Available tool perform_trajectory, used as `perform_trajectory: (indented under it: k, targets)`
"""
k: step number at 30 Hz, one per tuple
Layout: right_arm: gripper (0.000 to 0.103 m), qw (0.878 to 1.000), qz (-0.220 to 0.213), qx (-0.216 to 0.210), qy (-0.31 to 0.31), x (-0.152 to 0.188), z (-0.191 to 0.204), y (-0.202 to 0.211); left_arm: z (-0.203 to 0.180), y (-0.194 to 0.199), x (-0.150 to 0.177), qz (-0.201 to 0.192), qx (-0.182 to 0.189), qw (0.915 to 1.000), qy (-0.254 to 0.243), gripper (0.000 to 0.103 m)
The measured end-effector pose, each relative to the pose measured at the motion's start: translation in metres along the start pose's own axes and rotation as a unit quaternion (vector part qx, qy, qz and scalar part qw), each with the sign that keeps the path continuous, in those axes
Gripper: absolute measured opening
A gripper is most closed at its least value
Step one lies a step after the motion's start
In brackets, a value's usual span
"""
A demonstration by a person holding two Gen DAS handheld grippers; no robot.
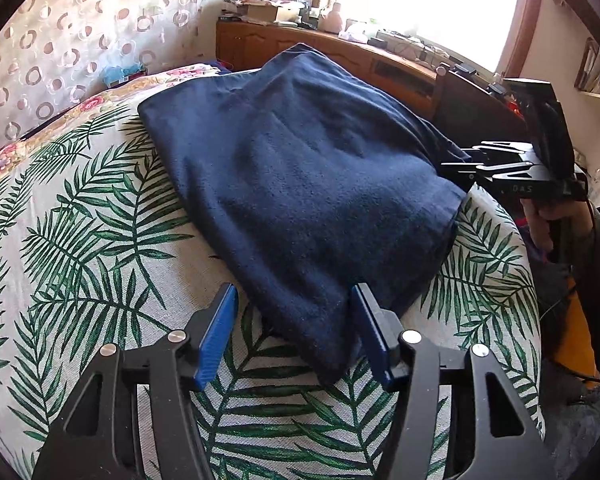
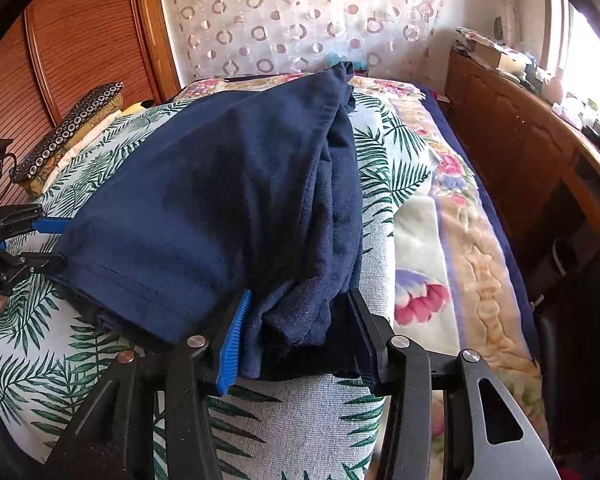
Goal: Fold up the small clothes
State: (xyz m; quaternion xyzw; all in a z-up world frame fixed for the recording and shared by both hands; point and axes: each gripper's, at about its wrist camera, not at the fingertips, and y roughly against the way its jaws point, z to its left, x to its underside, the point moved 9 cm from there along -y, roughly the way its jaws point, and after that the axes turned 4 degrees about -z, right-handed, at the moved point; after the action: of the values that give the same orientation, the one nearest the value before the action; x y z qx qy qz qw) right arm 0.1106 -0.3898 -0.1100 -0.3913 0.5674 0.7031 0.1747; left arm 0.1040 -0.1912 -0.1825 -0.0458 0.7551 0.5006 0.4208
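Observation:
A dark navy garment (image 1: pixel 300 184) lies folded on a palm-leaf cloth (image 1: pixel 80 220) on the bed. My left gripper (image 1: pixel 294 316) is open, its blue pads on either side of the garment's near corner, not closed on it. My right gripper (image 2: pixel 298 320) is open with the garment's bunched edge (image 2: pixel 300 312) lying between its jaws. In the left wrist view the right gripper (image 1: pixel 472 164) sits at the garment's right edge. In the right wrist view the left gripper (image 2: pixel 48 244) sits at the garment's left edge (image 2: pixel 172 208).
A floral blanket (image 2: pixel 452 240) covers the bed to the right of the leaf cloth (image 2: pixel 300 420). A wooden cabinet (image 2: pixel 520 140) with clutter stands under the window. A patterned cushion (image 2: pixel 68 128) lies by the wooden wardrobe (image 2: pixel 72 40). A curtain (image 1: pixel 60 40) hangs behind the bed.

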Motion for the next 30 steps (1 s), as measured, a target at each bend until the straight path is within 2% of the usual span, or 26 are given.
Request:
perform_trajectory:
  k: [1,4,6,9,11,16,19,22,26,30]
  targets:
    - [0.035,1.0,-0.001,-0.004,0.006,0.0,0.002,0.0,-0.001,0.0,0.0,0.0,0.002,1.0,-0.002,0.057]
    - [0.022,0.999,-0.004,-0.014,0.033,0.001,0.012,0.001,-0.004,-0.001,0.0,0.0,0.01,0.9999,-0.008,0.049]
    - [0.02,0.999,-0.004,-0.02,0.033,0.001,0.015,0.001,-0.008,-0.002,0.0,0.002,0.022,0.9997,-0.011,0.034]
    - [0.019,0.999,-0.012,-0.027,0.02,0.0,0.014,0.003,-0.012,0.0,0.0,0.002,0.029,0.9994,-0.018,0.019]
    - [0.018,0.999,-0.028,-0.037,0.004,-0.003,0.012,0.009,-0.011,0.005,-0.005,-0.008,0.028,0.9994,-0.015,0.015]
    - [0.016,0.994,-0.085,-0.056,-0.034,-0.024,0.0,0.038,-0.002,0.03,-0.036,-0.064,0.032,0.9974,0.0,0.013]
    - [0.016,0.99,-0.111,-0.065,-0.049,-0.046,-0.004,0.05,0.01,0.045,-0.069,-0.102,0.02,0.9946,0.006,0.013]
    - [0.016,0.986,-0.132,-0.073,-0.067,-0.074,-0.011,0.054,0.028,0.049,-0.102,-0.122,0.013,0.9923,0.016,0.013]
    - [0.016,0.983,-0.141,-0.073,-0.087,-0.116,-0.025,0.041,0.062,0.035,-0.14,-0.126,-0.007,0.9916,0.032,0.013]
    - [0.016,0.987,-0.126,-0.052,-0.087,-0.157,-0.036,0.004,0.099,0.009,-0.164,-0.115,-0.031,0.9915,0.054,0.013]
